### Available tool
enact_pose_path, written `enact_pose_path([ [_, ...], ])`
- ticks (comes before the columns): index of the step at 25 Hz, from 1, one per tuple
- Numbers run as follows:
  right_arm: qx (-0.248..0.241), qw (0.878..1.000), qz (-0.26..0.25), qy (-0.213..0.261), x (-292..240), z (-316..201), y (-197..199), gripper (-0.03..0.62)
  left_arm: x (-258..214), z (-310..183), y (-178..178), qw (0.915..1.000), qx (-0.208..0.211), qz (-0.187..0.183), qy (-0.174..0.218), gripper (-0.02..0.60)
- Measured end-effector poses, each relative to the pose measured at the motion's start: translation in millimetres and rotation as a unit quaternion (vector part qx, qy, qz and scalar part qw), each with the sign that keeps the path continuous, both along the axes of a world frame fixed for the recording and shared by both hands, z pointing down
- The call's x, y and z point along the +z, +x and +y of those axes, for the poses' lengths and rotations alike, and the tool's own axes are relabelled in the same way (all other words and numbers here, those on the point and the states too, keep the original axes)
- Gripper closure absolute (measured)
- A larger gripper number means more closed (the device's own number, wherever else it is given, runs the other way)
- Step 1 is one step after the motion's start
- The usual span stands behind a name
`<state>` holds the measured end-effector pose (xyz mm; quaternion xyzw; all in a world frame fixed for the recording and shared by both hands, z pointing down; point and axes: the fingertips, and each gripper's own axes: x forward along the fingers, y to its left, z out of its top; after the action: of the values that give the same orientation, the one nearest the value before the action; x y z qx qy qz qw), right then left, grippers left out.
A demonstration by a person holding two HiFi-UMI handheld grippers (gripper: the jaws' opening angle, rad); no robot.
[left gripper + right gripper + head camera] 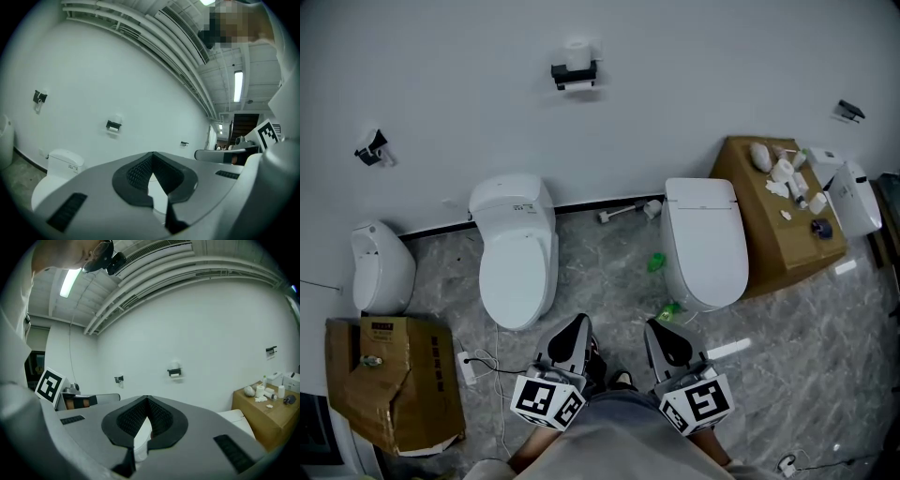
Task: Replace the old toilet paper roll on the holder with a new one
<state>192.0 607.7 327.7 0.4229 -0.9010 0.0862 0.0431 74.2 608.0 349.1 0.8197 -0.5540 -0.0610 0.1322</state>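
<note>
The left tool [577, 323] and the right tool [656, 328] are smooth grey shells. Each has black ribbed pads set in a dark rounded recess and narrow black slots on its flanks. The left cube [548, 401] and right cube [696, 403] are white with black square markers. The person wears a grey garment [614, 436].

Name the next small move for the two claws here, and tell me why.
Probably carry both claws forward toward the paper holder on the wall, through the gap between the left toilet and the right toilet. The left claw and the right claw are both shut and empty, low near the body, and the holder is far beyond either one.
</note>
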Motion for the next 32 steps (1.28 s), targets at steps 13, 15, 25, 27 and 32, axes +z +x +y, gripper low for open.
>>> enact_pose_path([
  [13,-0.006,1.000,0.012,-0.006,1,-86,-57,0.580,2,-90,-41,0.9992,0.034,0.017,-0.010,0.586],
  [15,-0.005,1.000,0.009,-0.004,-1,-99,-66,0.580,0,-103,-50,0.9992,0.034,0.017,-0.009,0.586],
  [25,0.000,1.000,0.002,0.013,-19,-147,-113,0.580,-11,-155,-92,0.9986,0.049,0.017,0.004,0.586],
  [27,0.001,1.000,0.003,0.014,-19,-153,-122,0.580,-12,-161,-98,0.9985,0.051,0.018,0.006,0.586],
  [32,0.003,1.000,0.008,0.018,-17,-164,-138,0.580,-17,-171,-105,0.9980,0.058,0.012,0.019,0.586],
])
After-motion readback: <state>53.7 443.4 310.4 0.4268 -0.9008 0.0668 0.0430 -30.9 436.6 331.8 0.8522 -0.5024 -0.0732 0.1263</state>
